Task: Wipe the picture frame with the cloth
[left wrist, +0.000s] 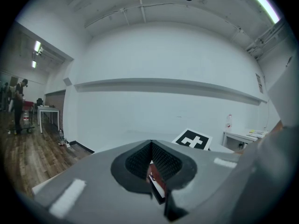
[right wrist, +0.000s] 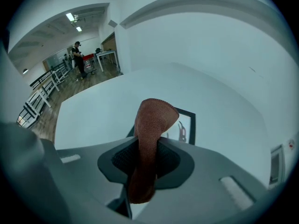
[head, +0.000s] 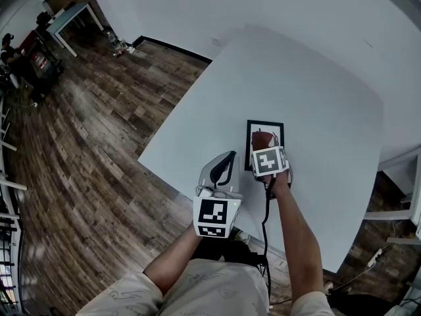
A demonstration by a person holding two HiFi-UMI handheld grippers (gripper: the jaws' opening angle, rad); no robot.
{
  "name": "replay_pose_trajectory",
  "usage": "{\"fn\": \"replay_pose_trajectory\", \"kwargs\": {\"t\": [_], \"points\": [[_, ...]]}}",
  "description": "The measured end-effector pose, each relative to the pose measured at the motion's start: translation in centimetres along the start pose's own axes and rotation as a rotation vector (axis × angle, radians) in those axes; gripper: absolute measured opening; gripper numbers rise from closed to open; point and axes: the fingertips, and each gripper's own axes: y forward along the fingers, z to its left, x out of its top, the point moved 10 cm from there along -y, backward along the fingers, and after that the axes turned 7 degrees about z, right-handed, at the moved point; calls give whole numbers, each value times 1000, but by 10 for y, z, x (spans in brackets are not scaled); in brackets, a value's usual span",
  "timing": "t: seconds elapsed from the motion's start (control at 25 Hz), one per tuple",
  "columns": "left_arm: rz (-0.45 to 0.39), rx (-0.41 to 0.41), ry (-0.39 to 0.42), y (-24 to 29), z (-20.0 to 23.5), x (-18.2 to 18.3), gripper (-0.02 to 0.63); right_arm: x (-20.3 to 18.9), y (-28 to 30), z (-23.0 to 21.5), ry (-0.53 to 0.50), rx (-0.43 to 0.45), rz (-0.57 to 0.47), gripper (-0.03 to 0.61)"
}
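Observation:
A black picture frame (head: 253,128) with a white picture lies flat near the front edge of the white table (head: 296,71). My right gripper (head: 266,149) hovers over the frame's near half, shut on a rust-brown cloth (head: 261,139). In the right gripper view the cloth (right wrist: 153,120) sticks out past the closed jaws of the right gripper (right wrist: 147,149) and covers much of the frame (right wrist: 186,125). My left gripper (head: 228,160) is held left of the frame, over the table's front edge, tilted upward. Its jaws look shut (left wrist: 151,148), with nothing clearly held.
The table's left edge (head: 177,110) drops to a brown wood floor (head: 85,143). A black cable (head: 266,216) hangs from the right gripper along the forearm. A small table (head: 71,15) and carts stand far off at the upper left. A white wall lies behind the table.

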Motion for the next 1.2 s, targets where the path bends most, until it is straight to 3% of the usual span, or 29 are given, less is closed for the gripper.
{"fn": "replay_pose_trajectory", "kwargs": {"t": [0.2,0.4,1.2], "points": [[0,9,-6,-1,4,-2,1,3,10,44,-69,44,15,109],[2,12,-12,-3,6,-3,1,-9,19,50,-99,27,50,109],[13,-35,-13,6,-8,-6,1,-58,4,-50,80,-146,92,109]]}}
